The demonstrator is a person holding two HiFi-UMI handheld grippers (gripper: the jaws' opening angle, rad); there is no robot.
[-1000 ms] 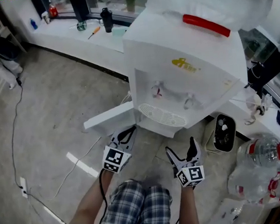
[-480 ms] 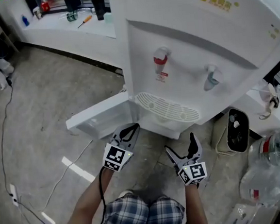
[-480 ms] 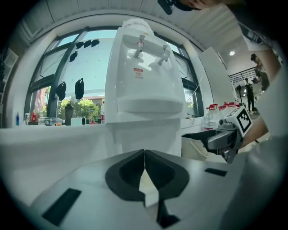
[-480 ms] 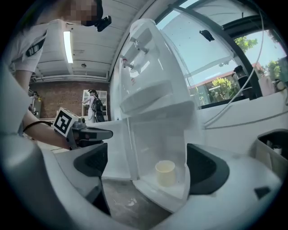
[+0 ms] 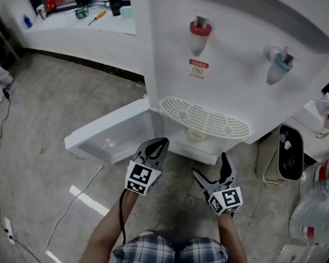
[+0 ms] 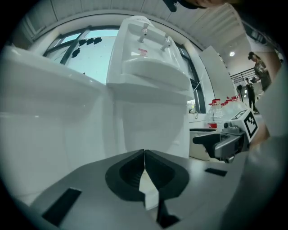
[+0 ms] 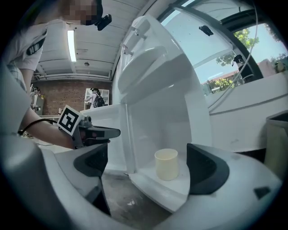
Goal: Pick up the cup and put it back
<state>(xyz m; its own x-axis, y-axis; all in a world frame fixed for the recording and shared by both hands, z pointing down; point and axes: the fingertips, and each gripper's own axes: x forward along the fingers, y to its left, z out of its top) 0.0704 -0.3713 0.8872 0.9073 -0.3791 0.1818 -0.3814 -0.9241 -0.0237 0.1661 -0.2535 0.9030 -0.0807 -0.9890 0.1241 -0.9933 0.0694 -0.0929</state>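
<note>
Cup (image 7: 166, 164) in cabinet (image 7: 148, 121); left gripper (image 6: 144, 152) pinched together, right gripper (image 5: 210, 167) spread; both advanced.

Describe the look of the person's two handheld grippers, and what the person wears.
Both the left gripper and right gripper are grey with dark, tapering jaws. Each carries a white cube of black square markers. A black cable trails back from the left one. The person wears plaid shorts.
</note>
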